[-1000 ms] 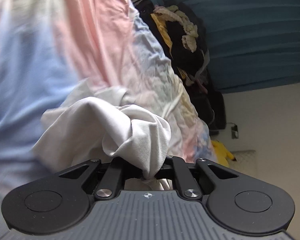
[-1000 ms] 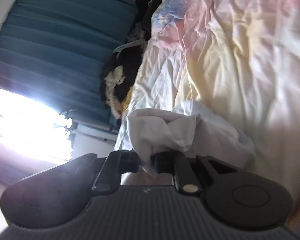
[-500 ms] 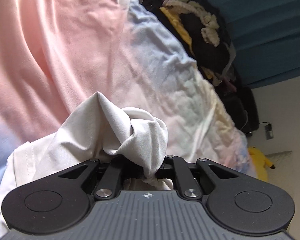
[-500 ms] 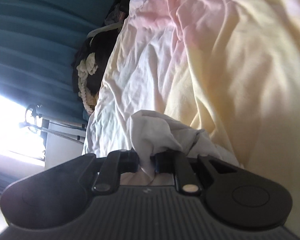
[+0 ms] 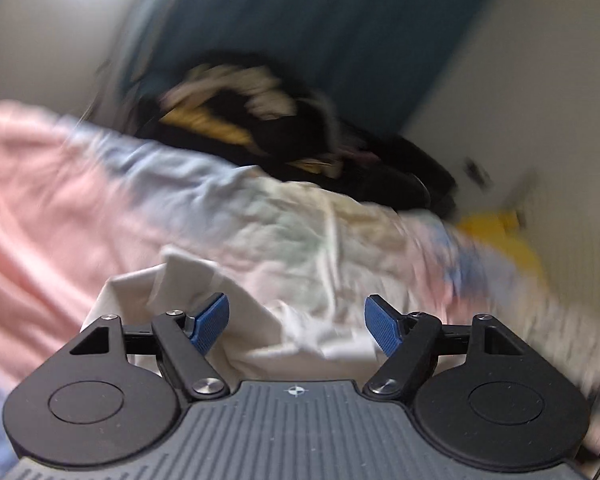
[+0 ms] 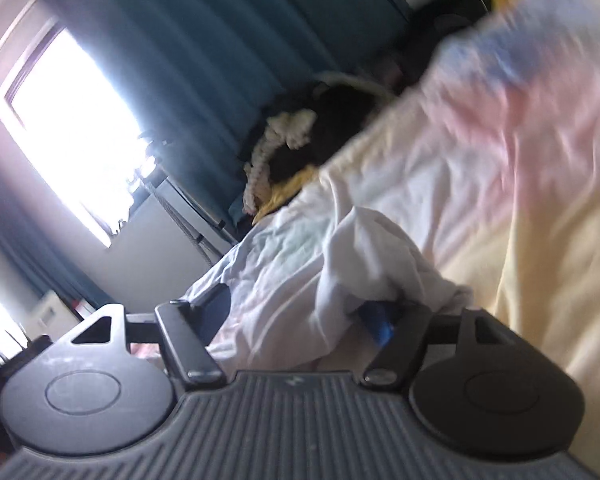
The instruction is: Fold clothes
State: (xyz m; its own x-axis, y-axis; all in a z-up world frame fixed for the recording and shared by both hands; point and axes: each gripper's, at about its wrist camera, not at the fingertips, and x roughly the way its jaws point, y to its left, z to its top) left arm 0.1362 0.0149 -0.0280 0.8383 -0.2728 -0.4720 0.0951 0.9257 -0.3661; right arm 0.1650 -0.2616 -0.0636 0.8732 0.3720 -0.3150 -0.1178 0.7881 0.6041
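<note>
A white garment (image 5: 260,320) lies crumpled on the pastel tie-dye bedsheet (image 5: 80,208), just in front of my left gripper (image 5: 298,324). The left gripper is open, its blue pads (image 5: 210,322) spread wide with the cloth lying loose between them. In the right wrist view the same white garment (image 6: 364,264) is bunched in front of my right gripper (image 6: 300,316), which is also open; a fold drapes over its right blue pad (image 6: 380,322). Both views are blurred by motion.
A heap of dark, yellow and cream clothes (image 5: 260,120) sits at the far edge of the bed against a teal curtain (image 6: 220,60). A yellow plush (image 5: 504,236) lies at the right. A bright window (image 6: 72,128) is at the left.
Both grippers have opened and let go of the white garment, which now lies on the bed. Both cameras have swung up toward the curtain and wall.
</note>
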